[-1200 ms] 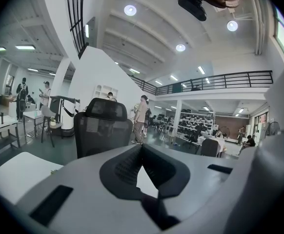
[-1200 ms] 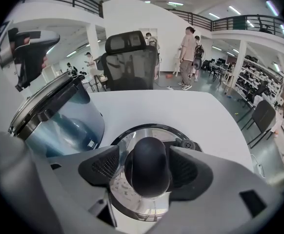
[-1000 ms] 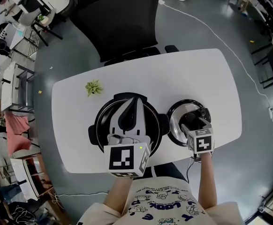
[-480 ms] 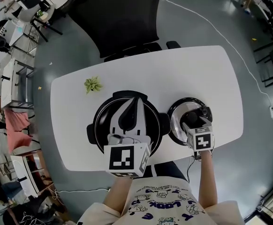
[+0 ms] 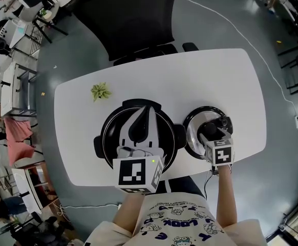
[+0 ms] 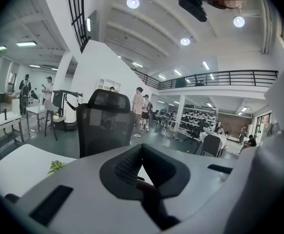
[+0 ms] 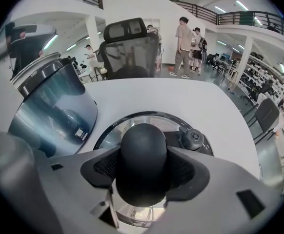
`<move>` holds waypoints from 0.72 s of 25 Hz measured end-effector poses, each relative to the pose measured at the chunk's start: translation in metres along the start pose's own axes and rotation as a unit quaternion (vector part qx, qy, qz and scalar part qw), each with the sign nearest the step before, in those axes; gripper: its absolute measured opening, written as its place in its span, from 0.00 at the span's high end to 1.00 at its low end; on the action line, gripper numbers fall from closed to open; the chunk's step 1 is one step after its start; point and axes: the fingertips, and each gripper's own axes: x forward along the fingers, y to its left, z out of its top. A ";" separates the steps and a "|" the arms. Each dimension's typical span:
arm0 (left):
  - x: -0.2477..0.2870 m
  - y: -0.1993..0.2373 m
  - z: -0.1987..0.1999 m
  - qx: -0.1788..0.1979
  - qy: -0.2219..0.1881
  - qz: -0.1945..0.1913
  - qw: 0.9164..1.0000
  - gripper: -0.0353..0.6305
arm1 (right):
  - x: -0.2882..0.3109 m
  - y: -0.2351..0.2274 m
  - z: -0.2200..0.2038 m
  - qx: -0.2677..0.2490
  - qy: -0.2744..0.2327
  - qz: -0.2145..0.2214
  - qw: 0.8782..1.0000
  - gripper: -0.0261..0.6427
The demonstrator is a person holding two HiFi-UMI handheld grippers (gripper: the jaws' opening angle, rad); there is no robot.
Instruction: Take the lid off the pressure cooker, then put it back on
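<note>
The open pressure cooker pot (image 5: pixel 107 135) stands mid-table, black-rimmed with side handles. My left gripper (image 5: pixel 145 111) hovers over it, shut and empty; in the left gripper view its jaws (image 6: pixel 143 152) meet with nothing between them. The lid (image 5: pixel 192 133) lies flat on the table to the pot's right. My right gripper (image 5: pixel 210 130) points steeply down over it. Its jaws are closing round the lid's black knob (image 7: pixel 143 152), pads close beside the knob's sides. The lid's rim (image 7: pixel 132 122), a small valve (image 7: pixel 192 138) and the shiny pot wall (image 7: pixel 54 106) show in the right gripper view.
A small green plant (image 5: pixel 101 91) sits on the white table (image 5: pixel 220 81) at the far left. A black office chair (image 5: pixel 128 19) stands behind the table. A cable runs over the floor at the right. People stand far off in the hall.
Both grippers keep their places over the pot and the lid. Only the head view has shifted slightly.
</note>
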 end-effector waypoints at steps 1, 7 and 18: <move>0.001 0.000 0.000 -0.001 0.000 0.000 1.000 0.93 | 0.000 0.000 0.000 -0.001 -0.002 0.001 1.000 0.52; 0.003 0.002 -0.005 -0.002 0.005 -0.001 1.000 0.93 | 0.003 -0.003 0.001 -0.001 -0.006 -0.001 1.000 0.52; -0.003 0.011 -0.007 -0.007 0.006 0.012 1.000 0.93 | 0.004 -0.003 0.000 -0.002 -0.011 -0.002 1.000 0.52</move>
